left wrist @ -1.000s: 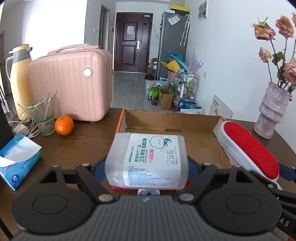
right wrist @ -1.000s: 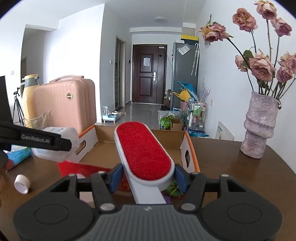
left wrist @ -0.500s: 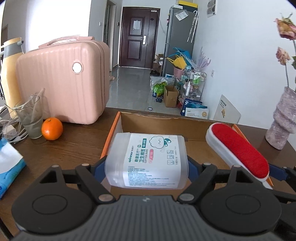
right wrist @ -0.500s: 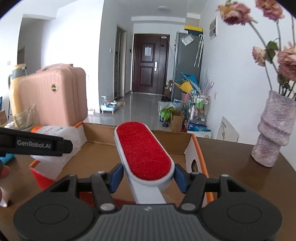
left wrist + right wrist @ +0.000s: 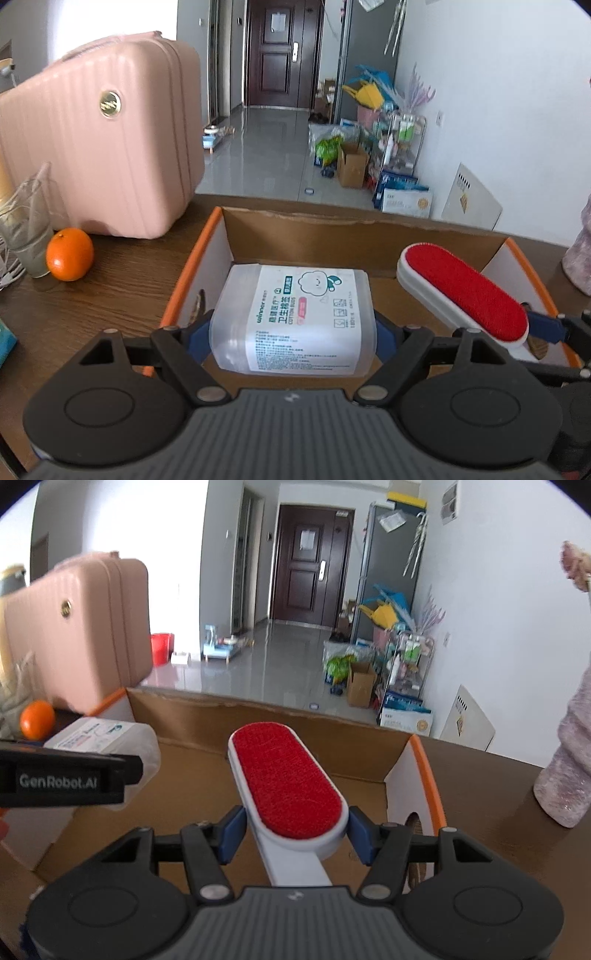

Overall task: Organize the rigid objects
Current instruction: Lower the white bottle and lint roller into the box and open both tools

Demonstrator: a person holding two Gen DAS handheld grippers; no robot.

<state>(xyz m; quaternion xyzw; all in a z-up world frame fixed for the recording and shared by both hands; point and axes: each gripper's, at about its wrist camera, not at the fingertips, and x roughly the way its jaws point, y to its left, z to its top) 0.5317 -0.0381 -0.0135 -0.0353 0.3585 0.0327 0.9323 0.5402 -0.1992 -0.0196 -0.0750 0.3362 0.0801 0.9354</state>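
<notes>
1. Cotton-bud box, left wrist view: the translucent box with its printed label is clamped between the blue pads of the left tool. It hangs over the left part of the open cardboard box, near its orange-edged left wall. The lint brush is held alongside on the right, also over the carton. An orange and a pink case sit on the desk to the left, outside the carton.

2. Right wrist view: the right tool is clamped on the lint brush just behind its red pad, which points toward the carton's far wall. The cotton-bud box shows at left behind the other tool's arm.

3. Risks, as I judge them:
   - The smooth plastic box could slip or tip if let go high, landing on its side or against the wall.
   - The two tools are close together; lowering both at once could knock brush against box.
   - The brush is gripped behind its head, so it may swing down when it touches the floor of the carton.
</notes>
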